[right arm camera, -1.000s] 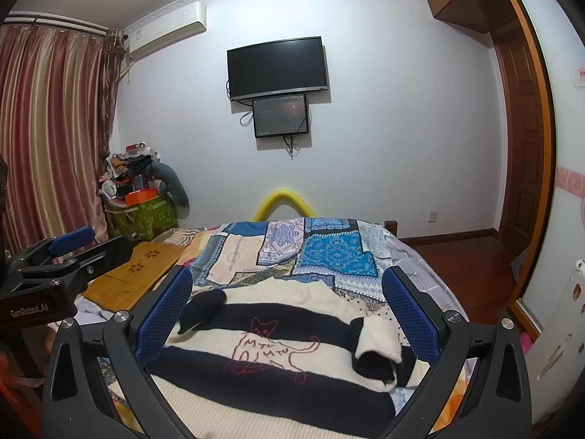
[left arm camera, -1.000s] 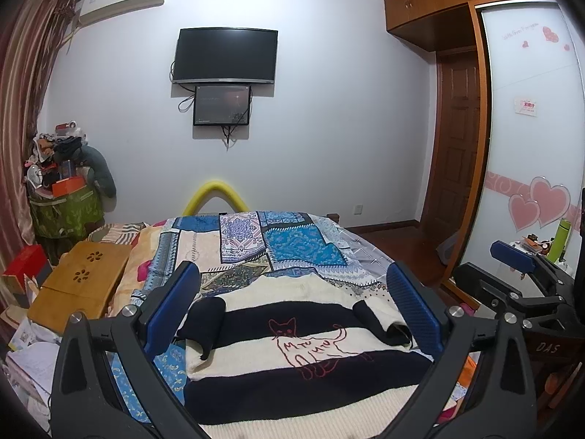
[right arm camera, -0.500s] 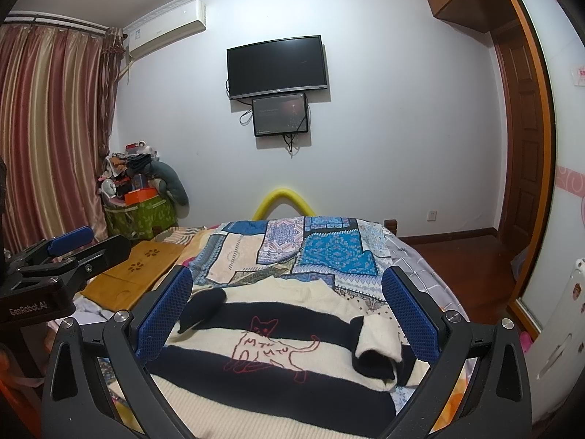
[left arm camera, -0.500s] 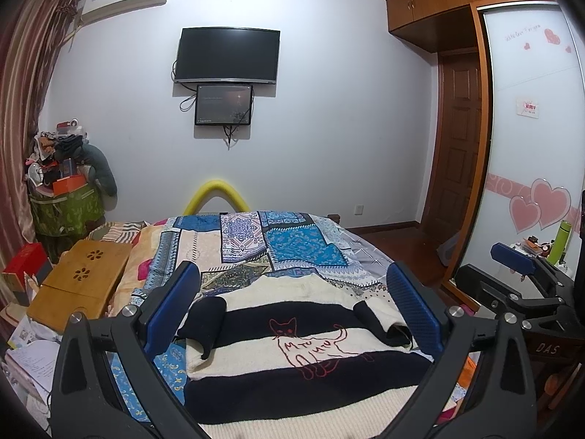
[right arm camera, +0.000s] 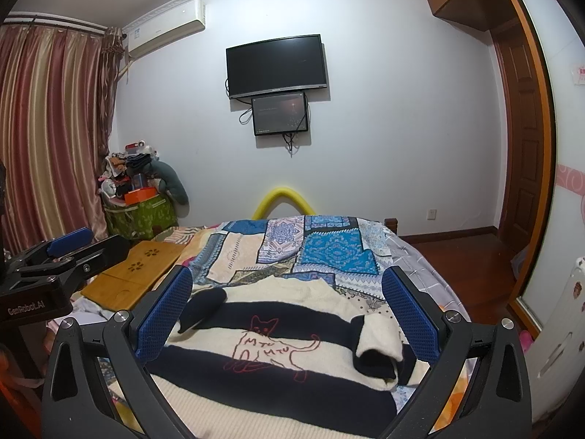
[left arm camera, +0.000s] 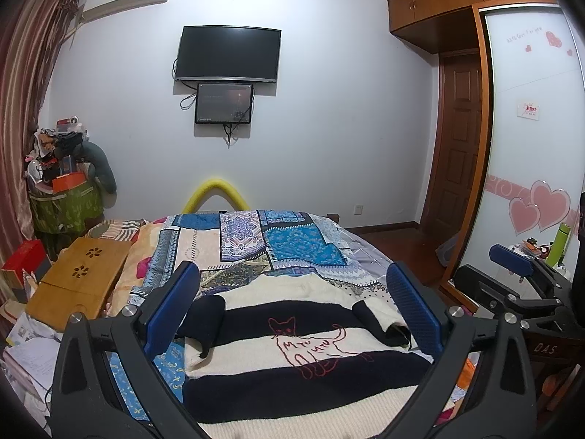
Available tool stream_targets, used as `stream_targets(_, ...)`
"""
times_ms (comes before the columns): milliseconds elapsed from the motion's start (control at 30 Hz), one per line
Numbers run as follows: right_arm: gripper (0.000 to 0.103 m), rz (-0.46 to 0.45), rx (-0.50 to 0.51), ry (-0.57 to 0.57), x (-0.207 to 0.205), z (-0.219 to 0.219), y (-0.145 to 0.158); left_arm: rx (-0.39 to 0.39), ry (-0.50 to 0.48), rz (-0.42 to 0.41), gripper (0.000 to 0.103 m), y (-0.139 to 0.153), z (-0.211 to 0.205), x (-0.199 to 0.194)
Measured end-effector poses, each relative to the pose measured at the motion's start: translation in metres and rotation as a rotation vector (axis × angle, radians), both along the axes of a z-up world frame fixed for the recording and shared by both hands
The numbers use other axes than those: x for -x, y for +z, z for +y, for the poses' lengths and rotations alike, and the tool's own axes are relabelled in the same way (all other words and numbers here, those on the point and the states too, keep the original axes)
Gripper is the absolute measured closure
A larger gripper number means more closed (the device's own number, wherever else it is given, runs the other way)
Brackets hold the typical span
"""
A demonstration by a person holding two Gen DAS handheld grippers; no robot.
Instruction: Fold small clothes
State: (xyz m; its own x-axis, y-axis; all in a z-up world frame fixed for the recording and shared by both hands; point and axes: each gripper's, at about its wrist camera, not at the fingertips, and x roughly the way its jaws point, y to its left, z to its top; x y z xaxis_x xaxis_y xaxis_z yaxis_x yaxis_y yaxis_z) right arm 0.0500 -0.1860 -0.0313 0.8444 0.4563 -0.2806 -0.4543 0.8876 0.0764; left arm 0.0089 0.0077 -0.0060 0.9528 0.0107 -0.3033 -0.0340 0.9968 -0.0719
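While both tools hang above the near end of the bed, a cream and navy striped knitted sweater (left arm camera: 292, 351) with a red outlined cat stitched on its front lies flat on a blue and beige patchwork bedspread (left arm camera: 292, 248). Both sleeves are folded inward across the body, the dark cuffs lying on the stripes near each side. The left tool (left arm camera: 292, 314) has its blue-padded fingers spread wide with nothing between them, and the sweater shows in the gap below. The right tool (right arm camera: 289, 314) is likewise spread wide and holds nothing; it also appears at the right edge of the left wrist view. A light brown wooden lap tray (left arm camera: 80, 278) with flower-shaped cut-outs sits on the left side of the bed, apart from the sweater. On the far white wall hang a black flat television (right arm camera: 276, 66) and a smaller dark screen (right arm camera: 279, 113) just under it.
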Motion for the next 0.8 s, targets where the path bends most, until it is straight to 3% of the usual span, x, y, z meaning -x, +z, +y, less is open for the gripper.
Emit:
stream_targets(433,0.000,0.014,0.028,-0.014,-0.021,0.004,-0.001,0.004,0.020,0.028,0.000,-0.007,0.013,-0.014)
stream_targets(800,0.000,0.087,0.080,-0.042,-0.080,0.010,-0.010,0.015,0.071,0.120,0.000,-0.025,0.059,-0.066)
